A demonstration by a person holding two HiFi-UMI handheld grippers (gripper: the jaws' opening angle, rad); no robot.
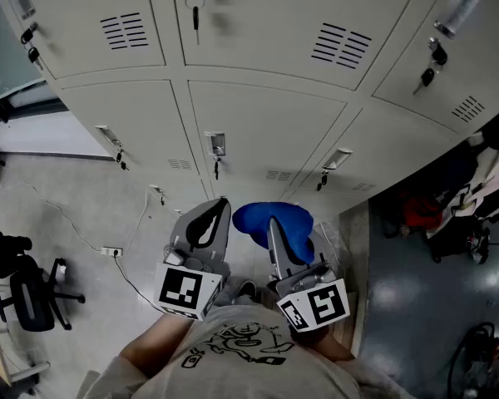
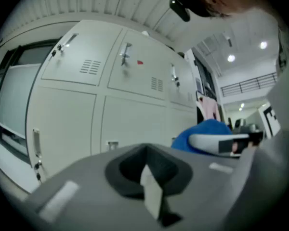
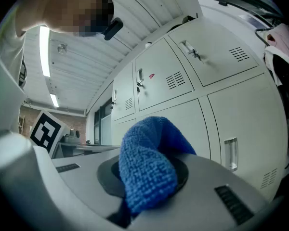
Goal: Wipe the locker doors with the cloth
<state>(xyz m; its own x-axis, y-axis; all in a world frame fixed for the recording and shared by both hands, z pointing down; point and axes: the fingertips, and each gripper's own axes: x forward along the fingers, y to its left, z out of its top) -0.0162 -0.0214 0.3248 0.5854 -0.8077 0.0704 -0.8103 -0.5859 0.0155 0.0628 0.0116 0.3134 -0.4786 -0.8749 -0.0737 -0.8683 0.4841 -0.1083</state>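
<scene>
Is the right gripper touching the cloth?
Touching. The right gripper view shows the cloth pinched between the jaws of the right gripper.

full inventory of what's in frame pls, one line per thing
lockers: one bank of many doors, pale grey, straight ahead
keys: several, dark, hanging from door locks
cloth: one, blue, held in front of the lower doors
chair: one, black, floor at far left
power strip: one, white, floor at left, on a cable
clothes: a pile, pink, white and dark, far right
shirt: one, grey with black print, bottom edge
left gripper: one, grey, shut and empty, left of the cloth
right gripper: one, grey, shut on the cloth
</scene>
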